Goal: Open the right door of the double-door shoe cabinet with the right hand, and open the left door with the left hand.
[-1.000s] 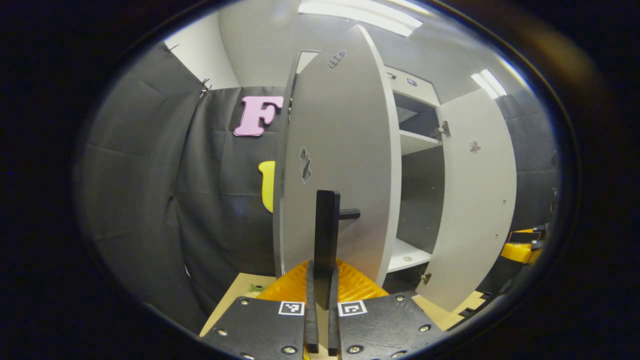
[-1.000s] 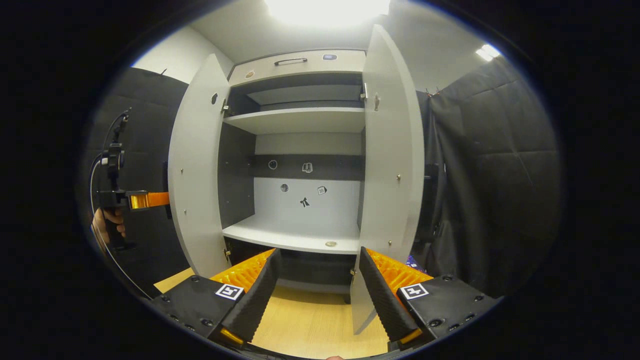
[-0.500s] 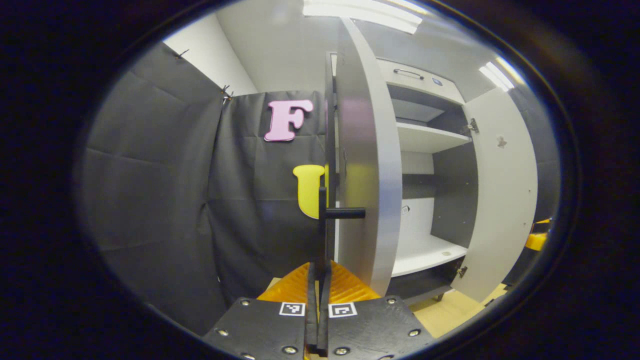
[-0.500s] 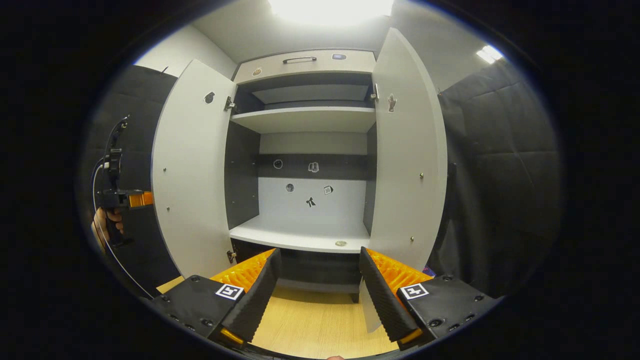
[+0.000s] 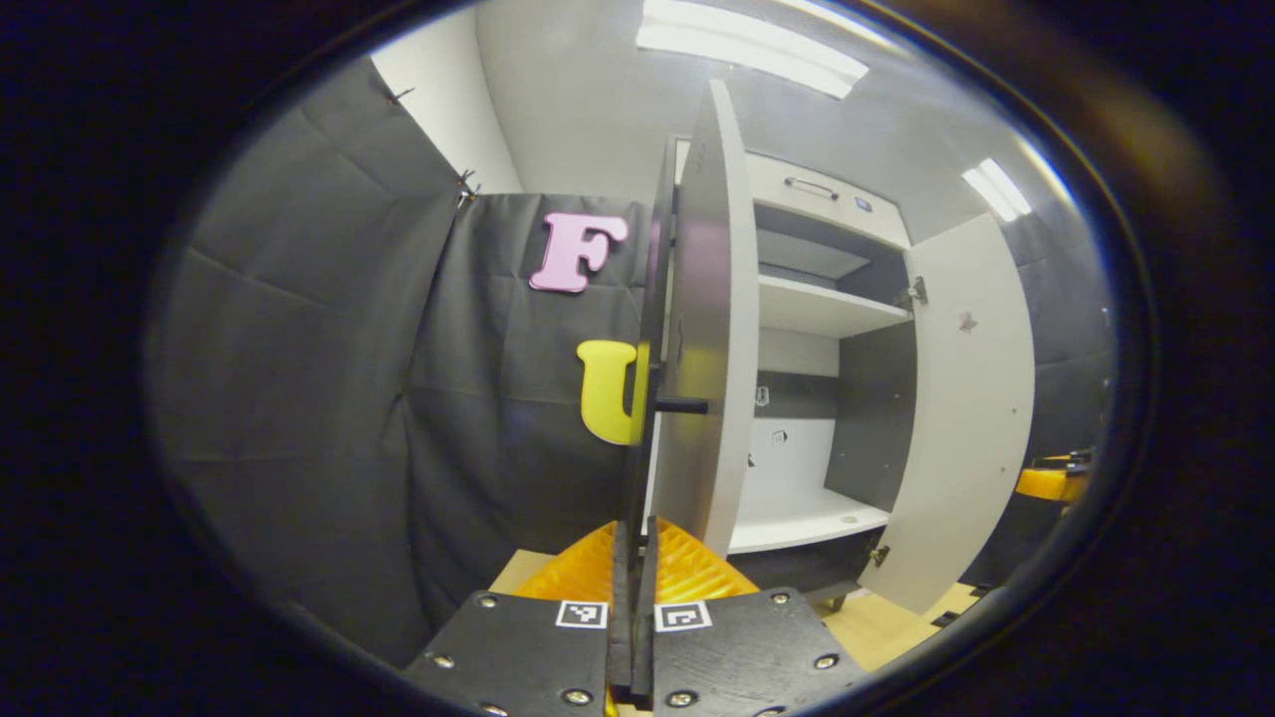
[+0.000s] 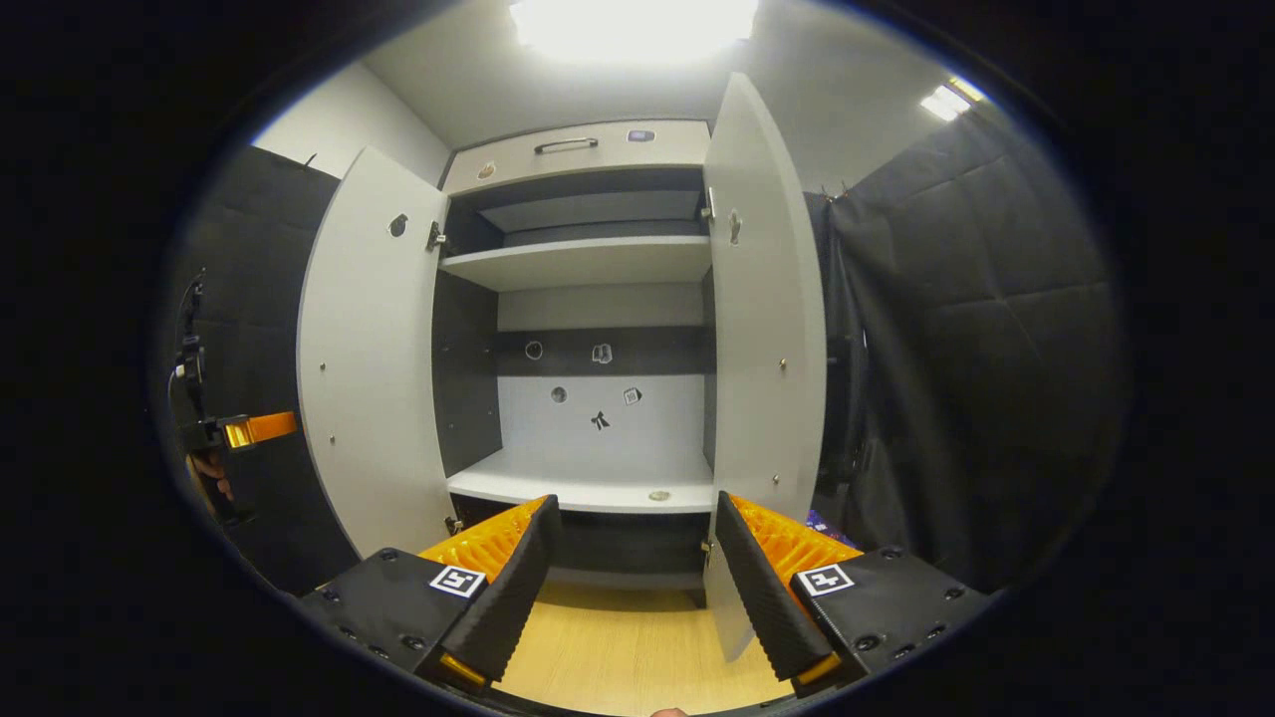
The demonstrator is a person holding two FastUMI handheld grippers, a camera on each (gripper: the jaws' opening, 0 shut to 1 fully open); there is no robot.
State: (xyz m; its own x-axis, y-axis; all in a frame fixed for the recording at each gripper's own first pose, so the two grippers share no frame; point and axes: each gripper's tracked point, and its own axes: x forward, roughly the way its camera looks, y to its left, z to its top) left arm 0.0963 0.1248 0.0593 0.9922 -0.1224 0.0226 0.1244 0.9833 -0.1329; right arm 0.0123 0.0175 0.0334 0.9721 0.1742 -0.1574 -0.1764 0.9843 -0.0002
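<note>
The grey shoe cabinet (image 6: 588, 261) stands with both doors swung wide, showing bare shelves. In the left gripper view the left door (image 5: 697, 329) is edge-on, and its black vertical handle (image 5: 642, 398) runs down between the fingers of my left gripper (image 5: 636, 530), which is shut on it. The right door (image 5: 971, 398) hangs open beyond it. In the right gripper view my right gripper (image 6: 634, 510) is open and holds nothing, low in front of the cabinet between the left door (image 6: 369, 358) and right door (image 6: 762, 329). The left gripper (image 6: 244, 430) shows behind the left door.
A drawer front (image 6: 573, 147) with a bar handle tops the cabinet. Black cloth walls (image 6: 956, 349) close in on both sides. Wooden floor (image 6: 628, 647) lies under the cabinet front. A hand (image 6: 209, 476) holds the left gripper at far left.
The left door has swung further open, from showing its front face to edge-on, with my left gripper still on its handle. The right gripper stayed open and shifted only slightly.
</note>
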